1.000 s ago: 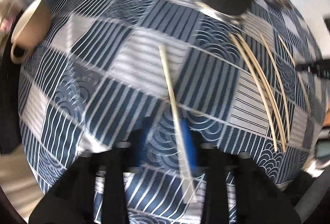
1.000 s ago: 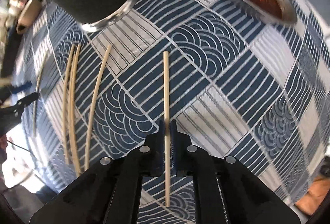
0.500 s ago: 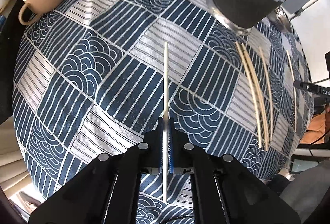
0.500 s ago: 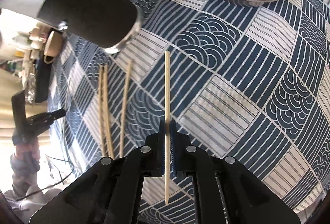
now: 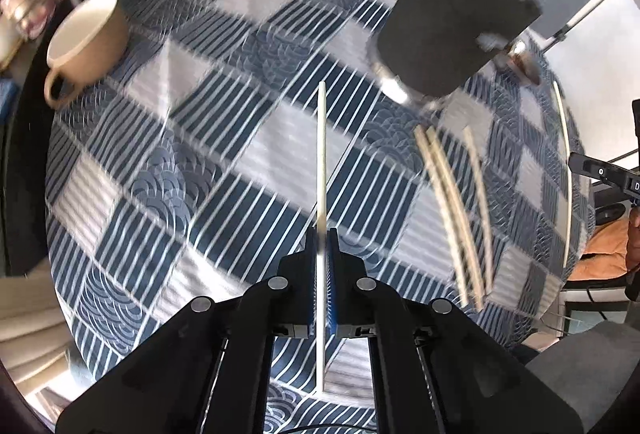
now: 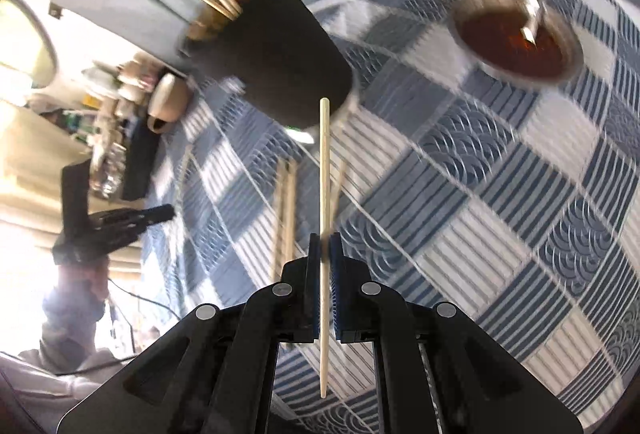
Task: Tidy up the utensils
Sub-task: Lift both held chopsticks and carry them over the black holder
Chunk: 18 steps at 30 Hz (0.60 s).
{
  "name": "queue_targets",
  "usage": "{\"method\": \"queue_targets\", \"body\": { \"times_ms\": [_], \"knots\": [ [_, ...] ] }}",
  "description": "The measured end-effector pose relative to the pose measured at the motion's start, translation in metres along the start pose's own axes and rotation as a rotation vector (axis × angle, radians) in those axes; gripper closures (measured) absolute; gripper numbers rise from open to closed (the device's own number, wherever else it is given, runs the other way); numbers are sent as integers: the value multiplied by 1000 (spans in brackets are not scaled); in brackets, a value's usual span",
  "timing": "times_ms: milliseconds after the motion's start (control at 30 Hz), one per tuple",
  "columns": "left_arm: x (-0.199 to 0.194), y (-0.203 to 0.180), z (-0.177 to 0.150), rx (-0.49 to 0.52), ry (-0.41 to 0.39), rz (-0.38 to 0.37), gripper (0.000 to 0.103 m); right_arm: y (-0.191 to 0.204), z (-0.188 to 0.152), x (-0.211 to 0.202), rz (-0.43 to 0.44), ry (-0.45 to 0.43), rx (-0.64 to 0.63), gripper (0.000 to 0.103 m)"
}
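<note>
Motion blur smears the patterned tablecloth (image 5: 248, 138) and loose chopsticks (image 5: 452, 210) in both views. Black holder (image 6: 272, 50): contents hidden except protruding stick tips. Shelf clutter (image 6: 116, 94) behind the cup (image 6: 168, 102) too blurred to identify.

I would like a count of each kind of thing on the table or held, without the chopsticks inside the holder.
Chopsticks held: 2 (left chopstick, right chopstick)
Chopsticks lying on cloth: 4
Black holder: 1
Beige cup: 1
Sauce bowl: 1
Spoon: 1
Total: 10
</note>
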<state>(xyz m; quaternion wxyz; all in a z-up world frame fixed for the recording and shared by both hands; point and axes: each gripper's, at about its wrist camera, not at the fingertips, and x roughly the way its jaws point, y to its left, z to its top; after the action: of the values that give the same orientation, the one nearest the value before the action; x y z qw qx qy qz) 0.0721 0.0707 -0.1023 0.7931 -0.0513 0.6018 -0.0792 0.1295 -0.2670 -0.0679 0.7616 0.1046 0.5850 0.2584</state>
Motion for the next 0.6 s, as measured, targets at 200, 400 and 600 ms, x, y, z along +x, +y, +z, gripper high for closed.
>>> {"method": "queue_targets", "body": {
  "times_ms": [200,400,600],
  "knots": [
    [-16,-36,34,60,-61,8,98,23,26,-27,32,-78,-70,98],
    [-39,-63,65,108,-113,35,98,37,51,-44,40,-136,-123,98],
    [-70,-81,92,151,-202,27,98,52,78,-60,62,-202,-171,98]
  ]
}}
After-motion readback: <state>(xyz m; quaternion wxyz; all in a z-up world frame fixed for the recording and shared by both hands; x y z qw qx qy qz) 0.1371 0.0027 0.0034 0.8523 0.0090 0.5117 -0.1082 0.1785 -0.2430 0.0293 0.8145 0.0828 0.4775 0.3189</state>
